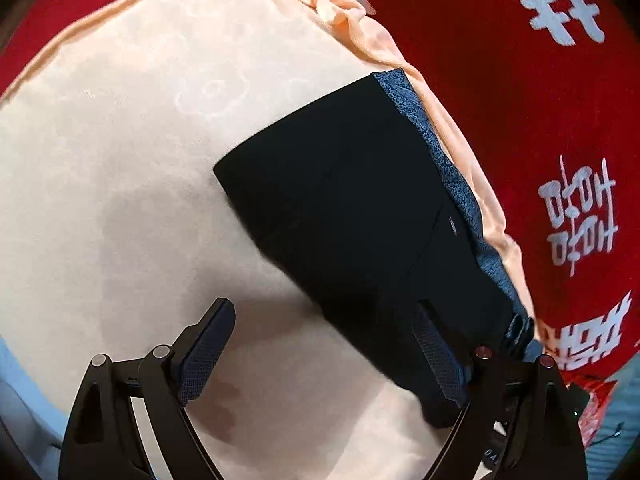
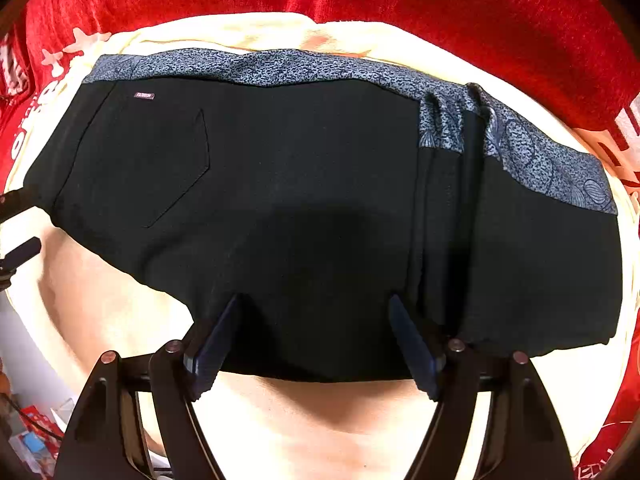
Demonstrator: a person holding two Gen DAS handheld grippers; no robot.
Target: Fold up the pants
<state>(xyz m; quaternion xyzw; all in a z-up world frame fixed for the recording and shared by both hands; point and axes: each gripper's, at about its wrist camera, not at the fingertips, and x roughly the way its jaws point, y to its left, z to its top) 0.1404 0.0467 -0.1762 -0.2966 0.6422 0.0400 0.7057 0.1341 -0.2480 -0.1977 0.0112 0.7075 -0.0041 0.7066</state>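
The black pants (image 2: pixel 320 200) with a blue-grey patterned waistband (image 2: pixel 280 66) lie folded on a peach cloth (image 2: pixel 320 432). A back pocket and small label show at the left. My right gripper (image 2: pixel 316 308) is open, its fingers over the pants' near edge, holding nothing. In the left wrist view the pants (image 1: pixel 360 208) lie to the right, waistband (image 1: pixel 440 152) along the far side. My left gripper (image 1: pixel 324 308) is open; its right finger (image 1: pixel 434 344) is over the pants' near corner, its left finger (image 1: pixel 208 344) over bare cloth.
The peach cloth (image 1: pixel 140 160) covers a round surface over a red cloth with white characters (image 1: pixel 540 120). The left gripper's fingertips (image 2: pixel 20 252) show at the left edge of the right wrist view. Clutter (image 2: pixel 32 436) lies at the lower left.
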